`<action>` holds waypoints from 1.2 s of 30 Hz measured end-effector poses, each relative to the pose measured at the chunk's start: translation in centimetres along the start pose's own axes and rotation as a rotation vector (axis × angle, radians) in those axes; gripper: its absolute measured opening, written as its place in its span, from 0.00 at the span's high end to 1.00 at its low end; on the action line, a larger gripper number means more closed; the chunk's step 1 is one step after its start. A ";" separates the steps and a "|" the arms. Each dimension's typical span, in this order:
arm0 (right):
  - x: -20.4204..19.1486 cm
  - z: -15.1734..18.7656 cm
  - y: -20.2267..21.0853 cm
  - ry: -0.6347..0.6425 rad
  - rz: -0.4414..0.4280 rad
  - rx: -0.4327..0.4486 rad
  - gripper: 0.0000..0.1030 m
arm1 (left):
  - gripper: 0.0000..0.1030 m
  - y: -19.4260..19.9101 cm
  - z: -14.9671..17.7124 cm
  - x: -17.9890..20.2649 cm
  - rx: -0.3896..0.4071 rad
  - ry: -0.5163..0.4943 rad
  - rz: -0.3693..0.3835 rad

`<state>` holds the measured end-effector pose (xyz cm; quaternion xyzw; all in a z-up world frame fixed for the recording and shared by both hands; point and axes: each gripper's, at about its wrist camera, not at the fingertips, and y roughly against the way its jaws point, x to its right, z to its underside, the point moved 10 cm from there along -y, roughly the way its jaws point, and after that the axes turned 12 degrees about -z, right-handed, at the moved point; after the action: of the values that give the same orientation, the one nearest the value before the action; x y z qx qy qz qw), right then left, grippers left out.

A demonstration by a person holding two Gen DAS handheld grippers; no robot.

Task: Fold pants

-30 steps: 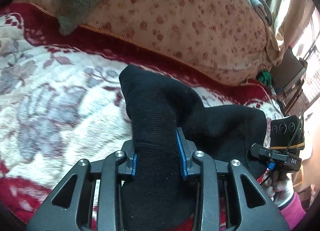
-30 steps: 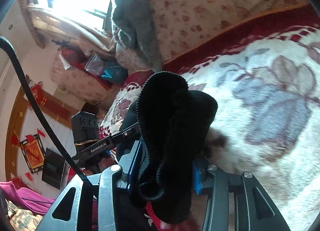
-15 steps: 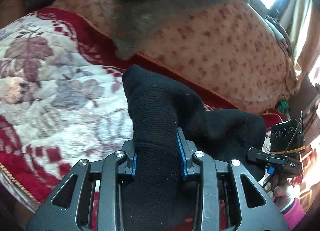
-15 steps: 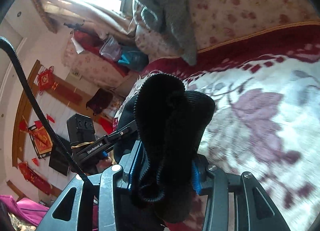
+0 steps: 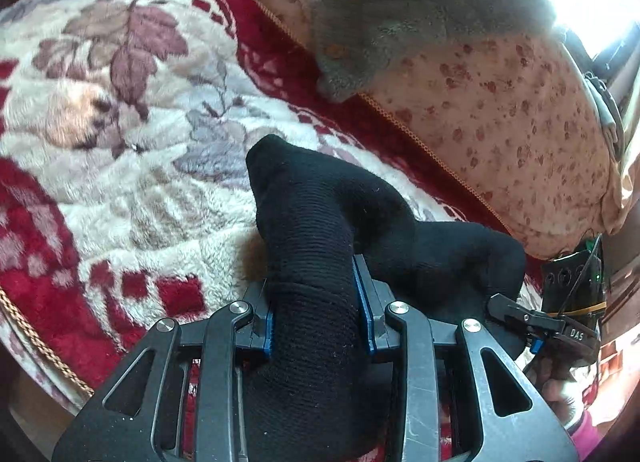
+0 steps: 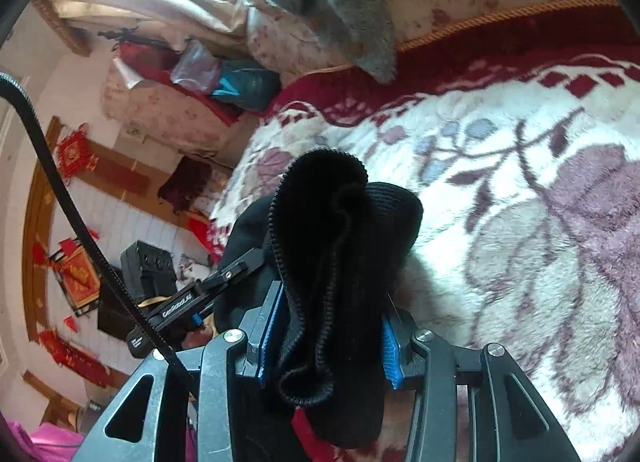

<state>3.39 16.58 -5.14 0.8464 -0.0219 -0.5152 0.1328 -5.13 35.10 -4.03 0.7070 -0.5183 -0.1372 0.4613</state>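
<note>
The black pants (image 5: 304, 214) hang bunched over a red and white floral blanket (image 5: 120, 182), held up between both grippers. My left gripper (image 5: 314, 282) is shut on a thick roll of the smooth black fabric, which bulges up past its blue pads. At the right edge of the left wrist view a hand holds the right gripper's body (image 5: 568, 302). My right gripper (image 6: 330, 314) is shut on a folded ribbed edge of the pants (image 6: 340, 222). The left gripper's finger (image 6: 224, 282) shows to its left, with black cloth running between the two.
A pink flowered bolster (image 5: 500, 102) lies along the far side of the blanket, with a grey cloth (image 5: 400, 2) draped over it. The blanket's corded edge (image 5: 40, 342) drops off at lower left. Bags and bedding (image 6: 224, 82) pile beyond the bed, before a wall with red decorations (image 6: 76, 282).
Both grippers have carried the pants sideways over the blanket. The bolster and grey cloth have slid right in both views, and the blanket's edge has come into sight. Both grips are unchanged.
</note>
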 end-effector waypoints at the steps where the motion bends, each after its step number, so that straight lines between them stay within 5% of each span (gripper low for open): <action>1: 0.4 0.0 0.1 0.004 0.027 -0.006 0.59 | 0.67 -0.1 0.1 -0.1 0.000 0.000 0.000; 7: 2.0 0.5 1.1 0.056 0.186 -0.044 0.44 | 0.47 -0.5 0.7 -0.5 0.043 -0.030 -0.081; 24: -1.1 0.6 4.0 0.082 0.253 0.008 0.44 | 0.47 3.3 0.7 -0.2 0.140 -0.112 -0.289; 36: -4.0 1.2 3.4 0.147 0.285 0.011 0.44 | 0.47 5.3 1.6 1.7 0.187 -0.144 -0.331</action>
<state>0.83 13.79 -1.40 0.8708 -0.1350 -0.4277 0.2013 -8.69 32.62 -0.15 0.8106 -0.4370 -0.2127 0.3267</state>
